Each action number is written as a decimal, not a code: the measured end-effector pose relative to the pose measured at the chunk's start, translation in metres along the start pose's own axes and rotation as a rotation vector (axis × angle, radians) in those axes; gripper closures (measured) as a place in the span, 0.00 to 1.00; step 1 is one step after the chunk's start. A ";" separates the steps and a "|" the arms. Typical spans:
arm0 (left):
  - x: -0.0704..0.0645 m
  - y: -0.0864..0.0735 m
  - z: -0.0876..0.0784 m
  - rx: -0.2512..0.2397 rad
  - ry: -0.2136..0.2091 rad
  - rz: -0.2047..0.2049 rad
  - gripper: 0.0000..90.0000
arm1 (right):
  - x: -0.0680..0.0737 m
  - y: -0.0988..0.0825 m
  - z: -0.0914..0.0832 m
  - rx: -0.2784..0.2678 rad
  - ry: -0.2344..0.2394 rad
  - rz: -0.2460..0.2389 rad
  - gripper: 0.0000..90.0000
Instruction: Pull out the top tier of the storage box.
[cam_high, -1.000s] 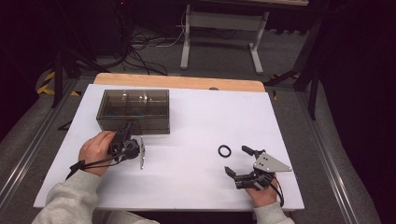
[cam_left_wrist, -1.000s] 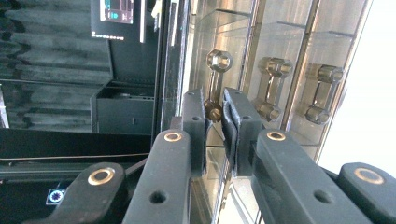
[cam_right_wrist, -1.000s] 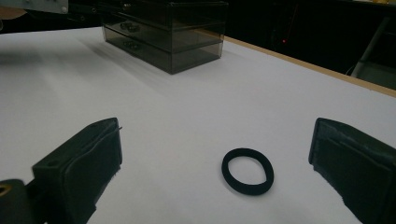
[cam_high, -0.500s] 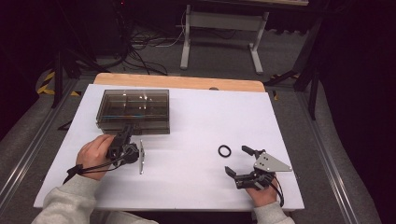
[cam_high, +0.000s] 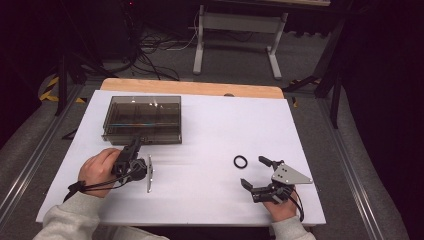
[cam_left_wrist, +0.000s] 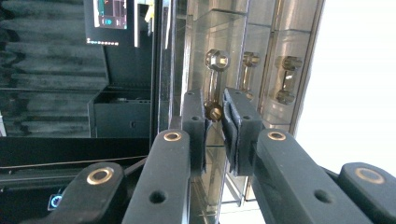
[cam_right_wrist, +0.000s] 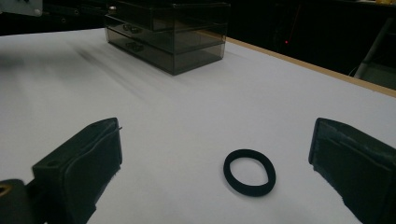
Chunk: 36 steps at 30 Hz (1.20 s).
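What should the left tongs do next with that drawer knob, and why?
Probably pull straight back, toward the person. The left tongs are closed on the brass knob of the smoky plastic drawer box, whose drawer looks shut, while the black hair tie waits on the table.

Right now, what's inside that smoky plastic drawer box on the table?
Through the drawer box walls, only dividers and reflections show from above; no contents can be made out. The left gripper pinches a brass drawer knob.

- White rectangular surface (cam_high: 210, 125) with a light wooden far edge (cam_high: 190, 88).
- Grey carpeted floor (cam_high: 235, 65) with tangled black cables (cam_high: 150, 45).
- Grey metal desk frame (cam_high: 237, 30) behind, in dim, dark surroundings.
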<state>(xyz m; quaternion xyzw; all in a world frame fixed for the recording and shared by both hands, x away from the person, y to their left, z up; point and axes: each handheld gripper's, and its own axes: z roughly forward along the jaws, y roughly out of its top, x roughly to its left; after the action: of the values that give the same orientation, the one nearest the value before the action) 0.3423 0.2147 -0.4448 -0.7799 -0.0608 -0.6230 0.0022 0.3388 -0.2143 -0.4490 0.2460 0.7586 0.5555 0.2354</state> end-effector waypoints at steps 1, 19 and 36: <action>0.000 0.000 0.000 -0.001 -0.004 -0.001 0.88 | 0.000 0.000 0.000 0.000 0.000 -0.001 0.03; 0.009 -0.005 -0.011 -0.118 -0.104 -0.126 0.65 | 0.000 0.000 0.000 -0.002 0.006 -0.001 0.03; 0.034 -0.027 -0.017 -0.266 -0.347 -0.469 0.49 | 0.001 0.000 0.000 -0.001 0.009 -0.007 0.03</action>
<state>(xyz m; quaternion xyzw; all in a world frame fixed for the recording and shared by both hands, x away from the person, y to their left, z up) 0.3306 0.2432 -0.4100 -0.8327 -0.1563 -0.4666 -0.2540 0.3384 -0.2136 -0.4488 0.2407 0.7604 0.5560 0.2339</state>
